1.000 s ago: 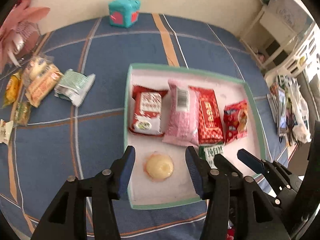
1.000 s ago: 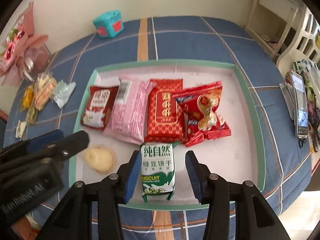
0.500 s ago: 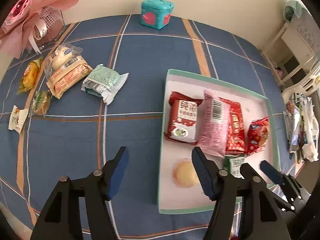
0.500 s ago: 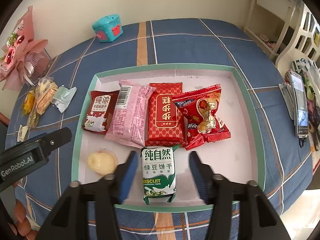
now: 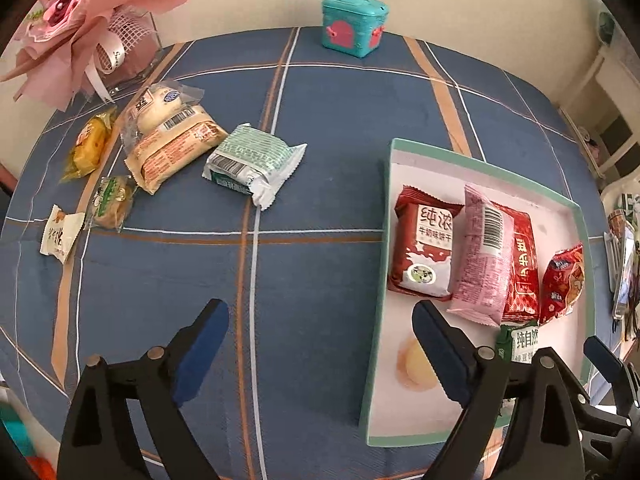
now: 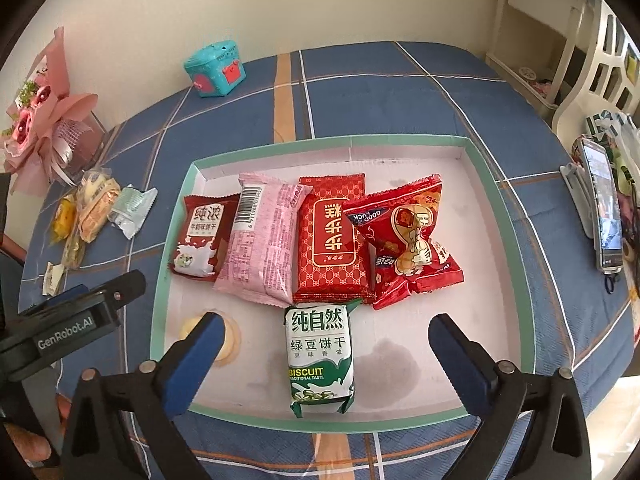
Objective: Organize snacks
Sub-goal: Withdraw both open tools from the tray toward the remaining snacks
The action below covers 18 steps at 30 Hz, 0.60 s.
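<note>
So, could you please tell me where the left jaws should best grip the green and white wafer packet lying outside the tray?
Probably across the plump middle of the green and white wafer packet, coming from above: it lies flat on the tablecloth, its long sides free, while its crimped ends look thin and floppy.

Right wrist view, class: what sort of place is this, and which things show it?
Probably a room in a home: a table under a blue checked cloth, a pink bouquet by the wall, white shelving alongside, and a snack tray.
</note>
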Available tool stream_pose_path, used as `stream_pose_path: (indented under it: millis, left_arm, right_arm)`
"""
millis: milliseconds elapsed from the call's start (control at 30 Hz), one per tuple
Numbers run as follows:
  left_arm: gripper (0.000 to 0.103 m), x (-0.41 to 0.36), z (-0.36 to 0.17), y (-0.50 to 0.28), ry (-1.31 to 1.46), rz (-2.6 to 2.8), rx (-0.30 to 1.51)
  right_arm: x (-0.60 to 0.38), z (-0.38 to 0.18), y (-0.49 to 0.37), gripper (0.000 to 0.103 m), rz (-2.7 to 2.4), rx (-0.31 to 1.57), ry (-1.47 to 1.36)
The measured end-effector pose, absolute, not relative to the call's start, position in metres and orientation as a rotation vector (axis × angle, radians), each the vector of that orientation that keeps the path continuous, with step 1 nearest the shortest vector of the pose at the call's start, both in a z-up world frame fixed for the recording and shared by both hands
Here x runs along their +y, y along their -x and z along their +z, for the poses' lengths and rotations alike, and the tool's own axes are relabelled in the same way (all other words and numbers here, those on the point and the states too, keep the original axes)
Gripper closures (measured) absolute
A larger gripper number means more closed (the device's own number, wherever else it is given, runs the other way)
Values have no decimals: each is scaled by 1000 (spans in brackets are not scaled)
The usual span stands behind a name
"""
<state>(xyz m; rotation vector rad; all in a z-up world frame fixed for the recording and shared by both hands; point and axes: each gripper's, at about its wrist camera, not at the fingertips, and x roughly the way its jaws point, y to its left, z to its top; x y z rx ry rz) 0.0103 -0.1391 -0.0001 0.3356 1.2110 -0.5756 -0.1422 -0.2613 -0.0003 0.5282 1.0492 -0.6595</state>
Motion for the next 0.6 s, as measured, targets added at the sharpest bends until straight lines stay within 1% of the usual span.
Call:
stream_pose_path:
  millis: [167,600]
  left_arm:
    - [3,-137,0,-12,-337,-563,1202]
    - [3,-133,8,-20,-386,-539,1146]
  right_arm:
    - [-260,2,142,0,-649,1029,-516]
    - [-244,3,128,0,-575,971,-482]
